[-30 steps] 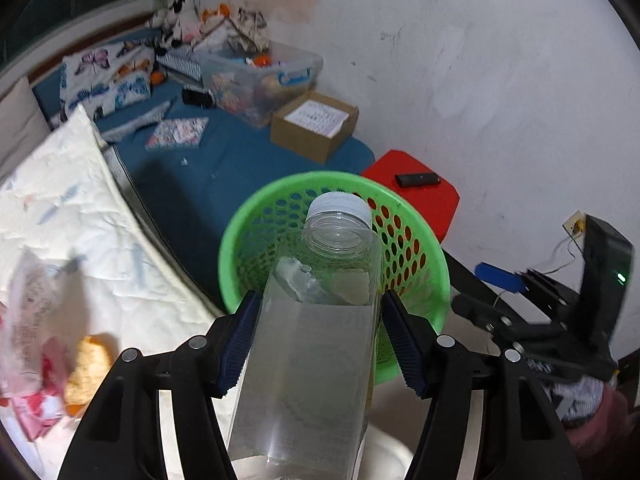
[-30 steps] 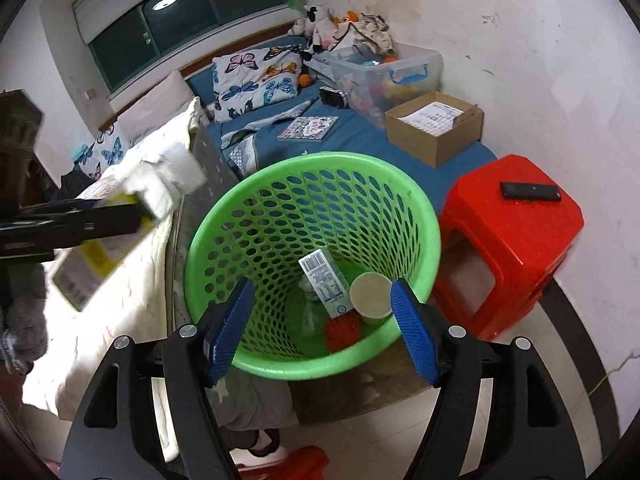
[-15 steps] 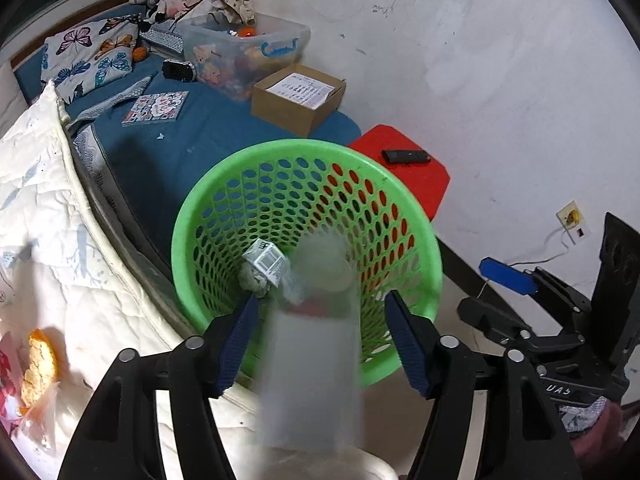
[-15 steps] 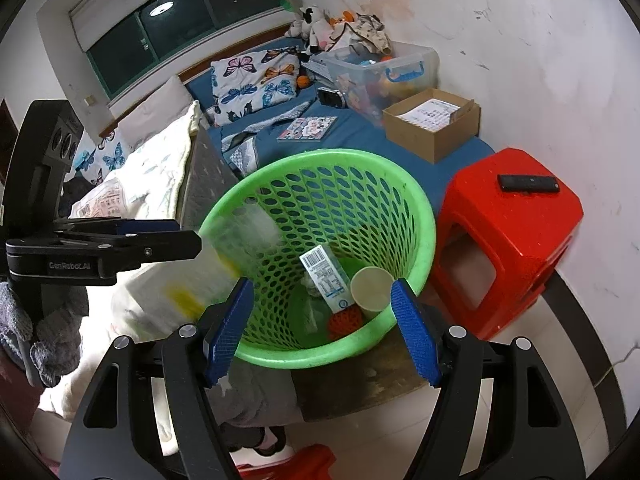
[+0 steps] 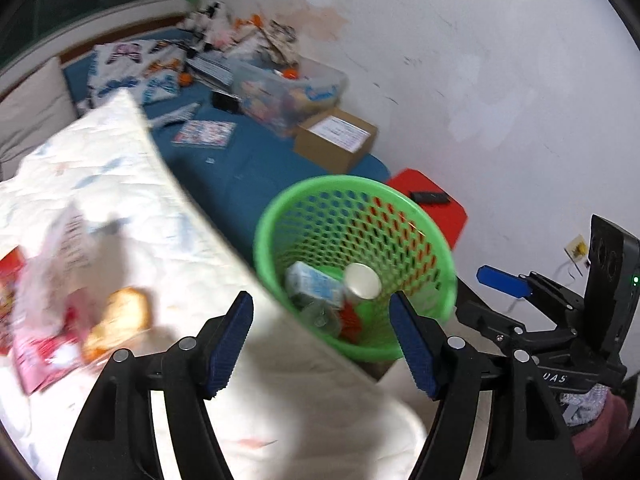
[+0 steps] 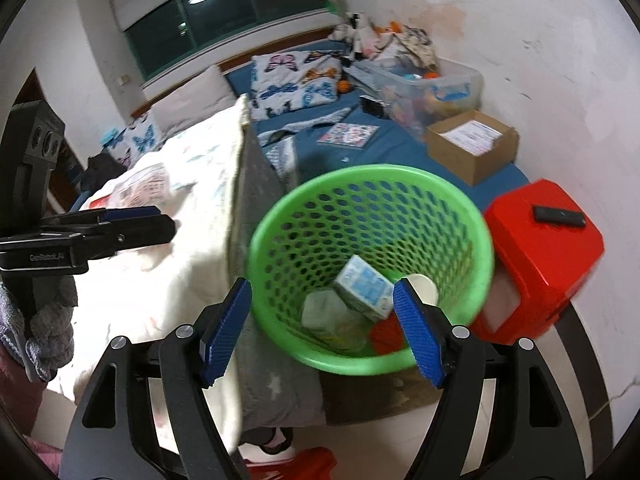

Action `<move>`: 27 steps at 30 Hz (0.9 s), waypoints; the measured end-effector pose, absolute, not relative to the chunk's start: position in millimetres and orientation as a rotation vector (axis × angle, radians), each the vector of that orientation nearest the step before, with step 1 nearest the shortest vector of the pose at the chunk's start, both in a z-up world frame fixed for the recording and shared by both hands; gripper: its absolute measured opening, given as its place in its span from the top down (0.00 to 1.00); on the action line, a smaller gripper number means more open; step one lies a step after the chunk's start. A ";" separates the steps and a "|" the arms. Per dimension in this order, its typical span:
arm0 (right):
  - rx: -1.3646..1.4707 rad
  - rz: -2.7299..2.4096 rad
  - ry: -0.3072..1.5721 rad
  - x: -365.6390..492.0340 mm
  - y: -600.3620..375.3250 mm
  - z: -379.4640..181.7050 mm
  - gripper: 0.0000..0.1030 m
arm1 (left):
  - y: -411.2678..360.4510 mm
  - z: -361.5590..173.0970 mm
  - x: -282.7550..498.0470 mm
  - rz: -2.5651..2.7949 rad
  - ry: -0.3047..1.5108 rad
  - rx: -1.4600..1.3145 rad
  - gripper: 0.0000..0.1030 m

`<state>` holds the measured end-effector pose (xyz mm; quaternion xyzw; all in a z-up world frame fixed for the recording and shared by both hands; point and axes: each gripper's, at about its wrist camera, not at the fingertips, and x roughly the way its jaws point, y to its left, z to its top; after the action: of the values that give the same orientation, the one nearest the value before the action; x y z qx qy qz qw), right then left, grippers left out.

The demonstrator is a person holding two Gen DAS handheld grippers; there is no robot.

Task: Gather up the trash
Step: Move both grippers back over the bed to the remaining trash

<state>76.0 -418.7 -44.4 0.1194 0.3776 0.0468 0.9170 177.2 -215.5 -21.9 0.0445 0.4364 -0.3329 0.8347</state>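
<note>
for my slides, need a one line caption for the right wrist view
Open right gripper above the green basket holding a milk carton and other trash.

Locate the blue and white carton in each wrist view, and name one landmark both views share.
Left wrist: the blue and white carton lies in the green basket, lower centre of the picture, left of a white cup.
Right wrist: the carton lies in the basket, centre right, just inside the right gripper's right fingertip.
Shared landmark: the red stool beside the basket.

Carton [image 6: 363,288], cup [image 6: 420,286] and bottle [image 6: 326,314] lie in green basket [image 6: 280,232].
</note>
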 end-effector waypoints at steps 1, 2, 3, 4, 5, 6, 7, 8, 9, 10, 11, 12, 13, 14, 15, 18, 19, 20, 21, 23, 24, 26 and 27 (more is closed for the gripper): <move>0.239 0.112 0.778 78.9 -413.2 -43.4 0.28 | -206.0 -20.7 176.8 -0.694 0.919 0.083 0.34; 0.231 0.125 0.779 81.2 -407.7 -42.3 0.28 | -196.3 -19.5 176.4 -0.679 0.914 0.073 0.34; 0.217 0.139 0.778 84.2 -400.2 -40.8 0.27 | -187.2 -18.7 176.0 -0.662 0.907 0.066 0.34; 0.207 0.153 0.779 86.7 -394.0 -39.7 0.27 | -173.7 -17.6 175.4 -0.639 0.900 0.055 0.34; 0.202 0.164 0.780 88.9 -389.3 -39.1 0.27 | -162.6 -17.0 174.7 -0.620 0.894 0.043 0.34; 0.192 0.180 0.780 91.5 -381.6 -37.9 0.27 | -150.5 -16.4 173.8 -0.603 0.890 0.030 0.34; 0.183 0.193 0.780 93.7 -375.3 -37.0 0.26 | -142.7 -16.5 173.7 -0.590 0.888 0.023 0.34; 0.177 0.204 0.781 95.0 -370.2 -36.3 0.26 | -133.3 -16.7 173.5 -0.573 0.885 0.017 0.34; 0.170 0.219 0.782 97.9 -363.0 -35.6 0.25 | -120.5 -17.0 172.3 -0.552 0.881 0.010 0.34; 0.163 0.233 0.783 100.3 -357.5 -35.1 0.25 | -113.4 -17.1 172.2 -0.537 0.879 0.007 0.34; 0.156 0.250 0.784 103.6 -349.4 -34.6 0.25 | -103.2 -17.8 171.2 -0.518 0.878 0.001 0.34; 0.151 0.262 0.786 105.7 -344.5 -34.2 0.25 | -94.5 -18.6 170.5 -0.502 0.878 -0.007 0.34; 0.143 0.278 0.788 108.5 -337.3 -33.9 0.25 | -83.0 -19.0 169.8 -0.486 0.878 -0.021 0.34; 0.137 0.289 0.789 110.3 -332.7 -34.3 0.24 | -73.9 -19.6 168.8 -0.471 0.878 -0.030 0.34; 0.130 0.303 0.792 113.2 -324.4 -34.2 0.24 | -67.8 -20.2 167.8 -0.460 0.877 -0.034 0.34; 0.108 0.342 0.800 119.9 -301.2 -35.5 0.24 | -43.8 -21.6 162.5 -0.412 0.868 -0.047 0.34; 0.101 0.354 0.804 122.5 -294.3 -36.0 0.23 | -35.0 -22.0 160.9 -0.394 0.865 -0.057 0.34; 0.096 0.367 0.808 124.8 -288.4 -36.7 0.23 | -26.1 -22.5 160.0 -0.378 0.863 -0.070 0.34; 0.089 0.382 0.812 127.6 -280.8 -37.6 0.23 | -21.4 -23.0 161.9 -0.367 0.865 -0.081 0.34; 0.075 0.407 0.821 134.1 -265.6 -40.4 0.23 | -6.7 -24.9 161.3 -0.341 0.866 -0.111 0.34; 0.071 0.417 0.826 136.0 -259.9 -41.7 0.22 | 1.2 -26.4 160.5 -0.330 0.866 -0.127 0.34; 0.062 0.432 0.836 141.8 -248.4 -45.7 0.22 | 11.8 -29.3 158.1 -0.316 0.868 -0.144 0.34; 0.059 0.441 0.845 145.4 -241.3 -48.2 0.22 | 17.6 -31.2 156.9 -0.307 0.869 -0.152 0.34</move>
<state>145.4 -241.3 -48.2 0.0283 0.4065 0.2124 0.8882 156.9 17.6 -31.2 -0.0733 0.4188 -0.1478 0.8930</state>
